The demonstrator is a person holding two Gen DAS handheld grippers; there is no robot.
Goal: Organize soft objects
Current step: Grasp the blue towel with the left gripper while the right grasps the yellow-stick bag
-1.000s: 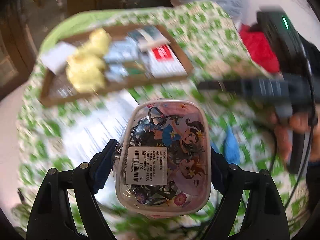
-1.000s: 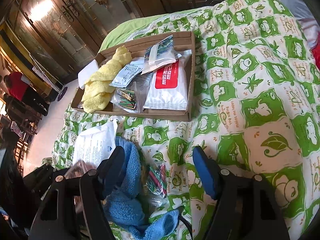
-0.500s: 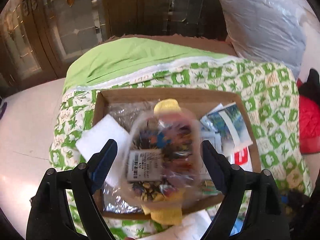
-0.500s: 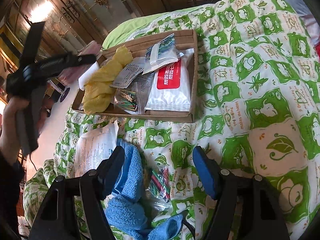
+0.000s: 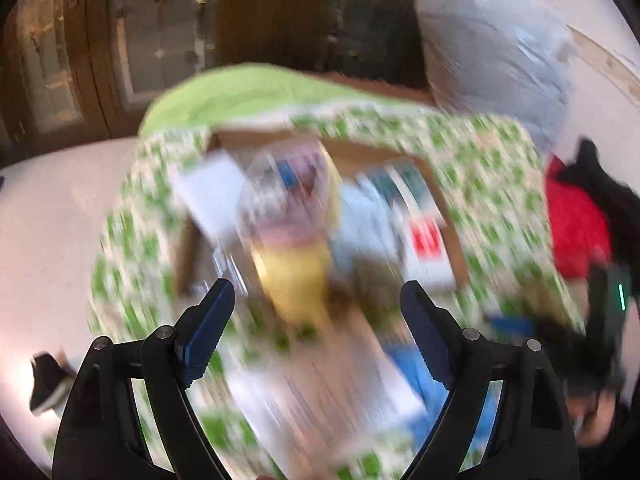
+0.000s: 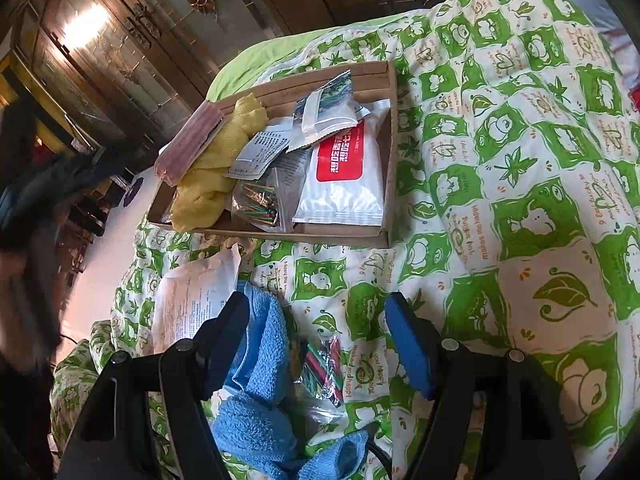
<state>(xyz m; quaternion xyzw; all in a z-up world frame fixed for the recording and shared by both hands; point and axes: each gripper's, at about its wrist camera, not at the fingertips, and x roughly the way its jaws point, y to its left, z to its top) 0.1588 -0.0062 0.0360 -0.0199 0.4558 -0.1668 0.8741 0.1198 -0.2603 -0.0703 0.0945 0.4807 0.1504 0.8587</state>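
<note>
green quilt (image 6: 520, 152) w/ cardboard tray (image 6: 390, 152): yellow cloth (image 6: 216, 168), wipes pack (image 6: 344, 184); both claws apart, empty.

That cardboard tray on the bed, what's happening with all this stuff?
A person holding a gripper in each hand is sorting soft items into the cardboard tray. The left gripper is open and empty; a pink plastic box sits at the tray's far end by the yellow cloth. The right gripper hangs open over a blue towel and a small bag of coloured sticks, gripping neither.
</note>
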